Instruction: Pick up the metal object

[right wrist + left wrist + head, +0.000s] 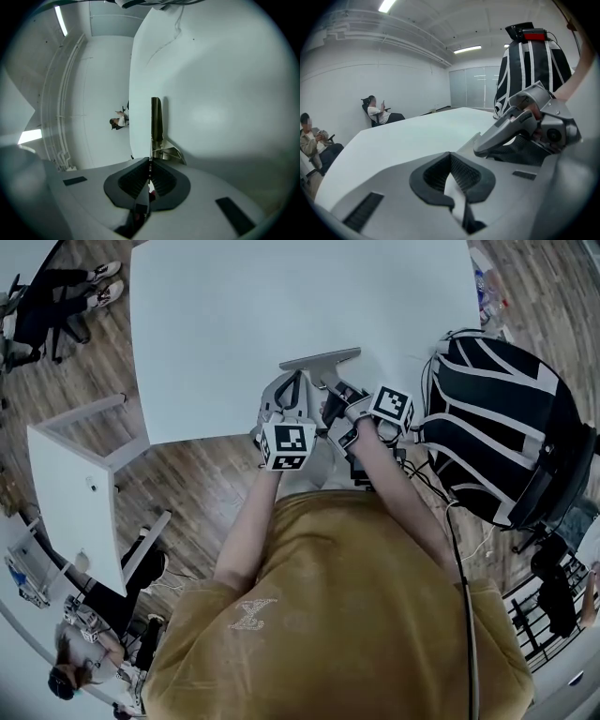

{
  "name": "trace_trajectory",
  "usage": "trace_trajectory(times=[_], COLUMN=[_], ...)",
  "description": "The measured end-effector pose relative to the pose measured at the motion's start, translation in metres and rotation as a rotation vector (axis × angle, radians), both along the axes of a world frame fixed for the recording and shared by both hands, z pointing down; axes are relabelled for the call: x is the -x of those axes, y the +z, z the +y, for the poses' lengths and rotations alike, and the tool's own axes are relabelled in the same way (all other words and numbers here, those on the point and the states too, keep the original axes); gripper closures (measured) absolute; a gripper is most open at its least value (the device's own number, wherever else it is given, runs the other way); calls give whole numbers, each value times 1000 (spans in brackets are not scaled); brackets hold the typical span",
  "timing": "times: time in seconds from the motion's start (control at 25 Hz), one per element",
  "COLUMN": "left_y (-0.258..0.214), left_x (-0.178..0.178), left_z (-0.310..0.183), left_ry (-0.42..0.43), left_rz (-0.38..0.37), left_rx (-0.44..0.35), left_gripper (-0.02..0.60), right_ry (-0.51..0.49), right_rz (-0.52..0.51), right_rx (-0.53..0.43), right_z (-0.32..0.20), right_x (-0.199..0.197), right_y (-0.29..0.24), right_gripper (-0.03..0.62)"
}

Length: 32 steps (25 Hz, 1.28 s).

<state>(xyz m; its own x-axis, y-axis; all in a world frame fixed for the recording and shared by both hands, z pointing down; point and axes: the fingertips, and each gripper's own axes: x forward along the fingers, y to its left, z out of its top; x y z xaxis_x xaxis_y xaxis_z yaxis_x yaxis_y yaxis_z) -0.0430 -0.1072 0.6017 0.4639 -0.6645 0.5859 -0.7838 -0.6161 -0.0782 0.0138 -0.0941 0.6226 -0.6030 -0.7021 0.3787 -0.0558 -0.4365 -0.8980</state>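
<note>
My right gripper [150, 165] lies on its side with its ribbed black pads pressed together on a thin fin of the metal object [156, 121], so I judge the grasp made. What is left is the lift. The object sits at the near edge of the table [234, 315], just ahead of both my grippers, and I can't tell whether it has cleared the top at all. It is a narrow, flat bar of dull grey metal with a folded bracket at the end nearest my pads, all hard edges and thin sheet, so it may slip or pivot in a pinch this small. The table is smooth, matte white and bare around it. My left gripper [450, 157] sits close beside the right one, its pads meeting at the tips with nothing between them. A black backpack [497, 427] with white stripes stands to the right.
</note>
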Motion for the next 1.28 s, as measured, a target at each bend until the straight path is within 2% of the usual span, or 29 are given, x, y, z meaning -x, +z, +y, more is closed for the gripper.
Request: trace_trajectory(times=[0.28, 0.48, 0.8, 1.28], left_y=[0, 1, -2, -8], left_x=[0, 4, 8, 10], left_z=[-3, -5, -6, 0], left_ry=[-6, -10, -11, -18], left_rz=[4, -1, -1, -10], left_rx=[2, 4, -3, -17], left_gripper=[575, 575, 575, 575], right_ry=[-5, -21, -39, -84], right_rz=[-25, 11, 17, 41], right_rx=[14, -3, -4, -56], right_z=[-2, -4, -3, -1], right_x=[2, 3, 5, 9], right_y=[-2, 0, -1, -15], right_gripper=[585, 585, 585, 585])
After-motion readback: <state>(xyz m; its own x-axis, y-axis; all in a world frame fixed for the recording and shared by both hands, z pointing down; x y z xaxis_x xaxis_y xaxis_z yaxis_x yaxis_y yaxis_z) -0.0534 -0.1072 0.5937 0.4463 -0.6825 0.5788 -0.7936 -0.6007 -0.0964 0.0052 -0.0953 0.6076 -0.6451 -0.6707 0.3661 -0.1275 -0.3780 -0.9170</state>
